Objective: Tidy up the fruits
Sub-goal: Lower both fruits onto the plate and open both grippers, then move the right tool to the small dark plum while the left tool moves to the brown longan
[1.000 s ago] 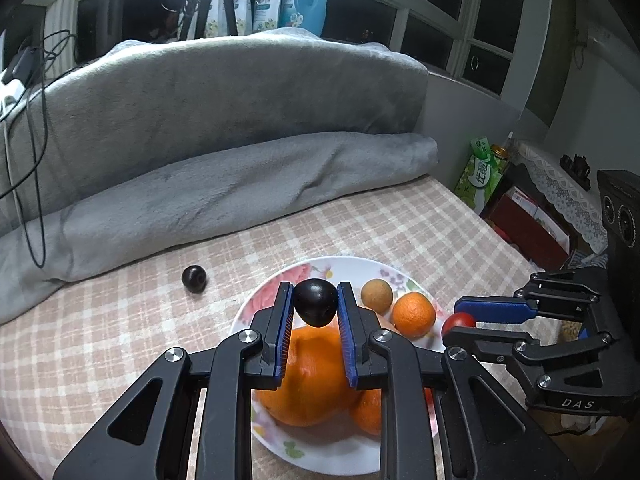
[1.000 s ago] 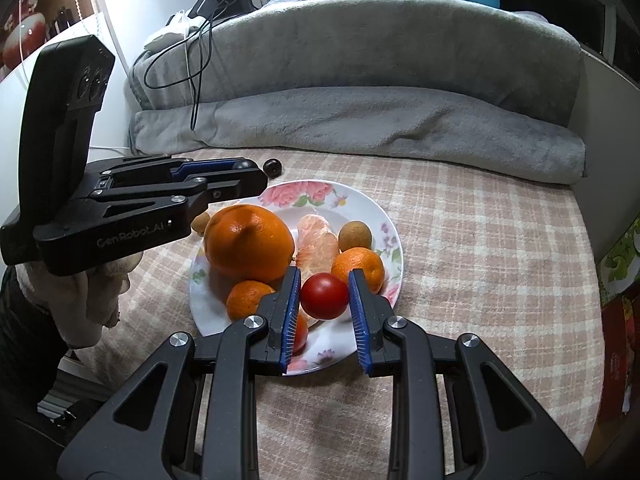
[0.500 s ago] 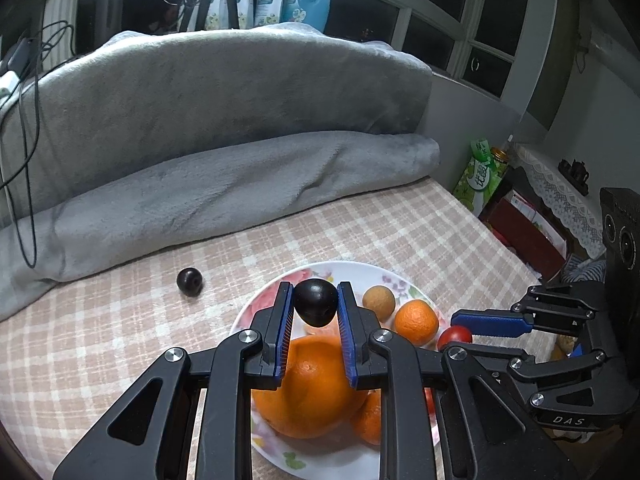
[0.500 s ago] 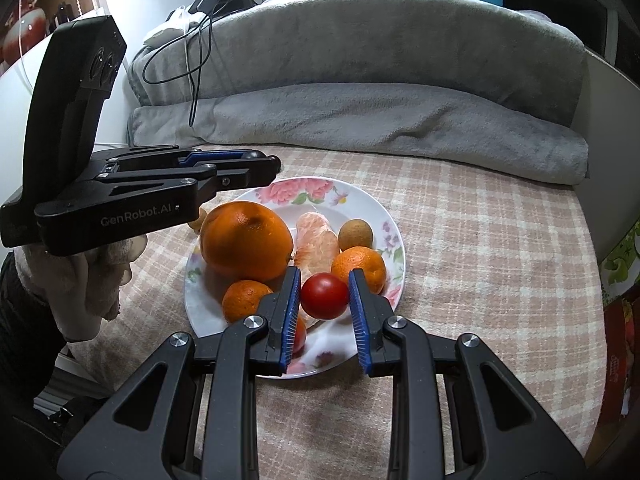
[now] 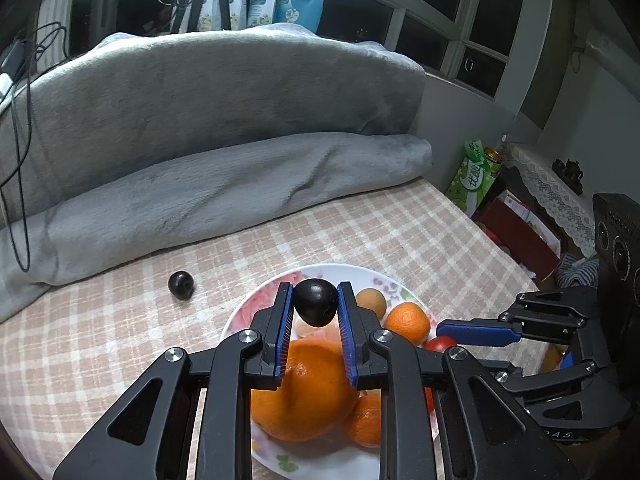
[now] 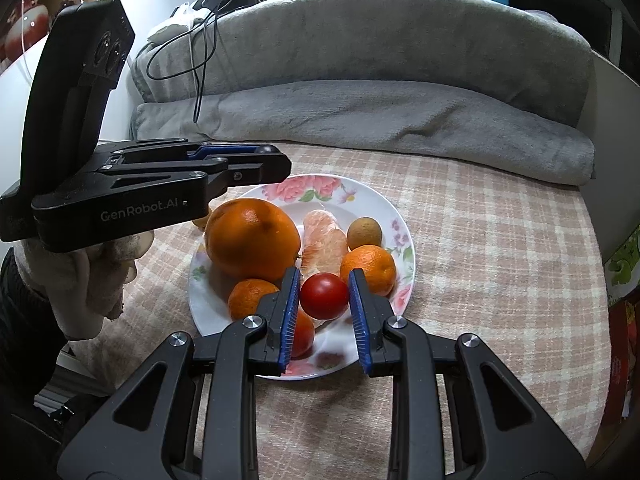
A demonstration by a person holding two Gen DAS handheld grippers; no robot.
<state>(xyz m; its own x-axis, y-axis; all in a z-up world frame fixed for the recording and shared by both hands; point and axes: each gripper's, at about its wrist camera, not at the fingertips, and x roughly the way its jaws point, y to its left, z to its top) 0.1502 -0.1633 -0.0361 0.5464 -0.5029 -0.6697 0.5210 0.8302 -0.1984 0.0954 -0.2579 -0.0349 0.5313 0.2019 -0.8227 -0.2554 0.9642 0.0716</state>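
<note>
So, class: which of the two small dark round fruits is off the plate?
The dark fruit lying alone on the checked cloth; the other is clamped in the left gripper.

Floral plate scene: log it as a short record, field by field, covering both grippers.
left gripper: shut on a dark plum-like fruit, above the plate
right gripper: shut on a red round tomato, over the plate's near edge
white floral plate: holds a large orange, peeled pale citrus segments, a small brown round fruit, tangerines
off plate: a second dark fruit on the checked tablecloth
</note>
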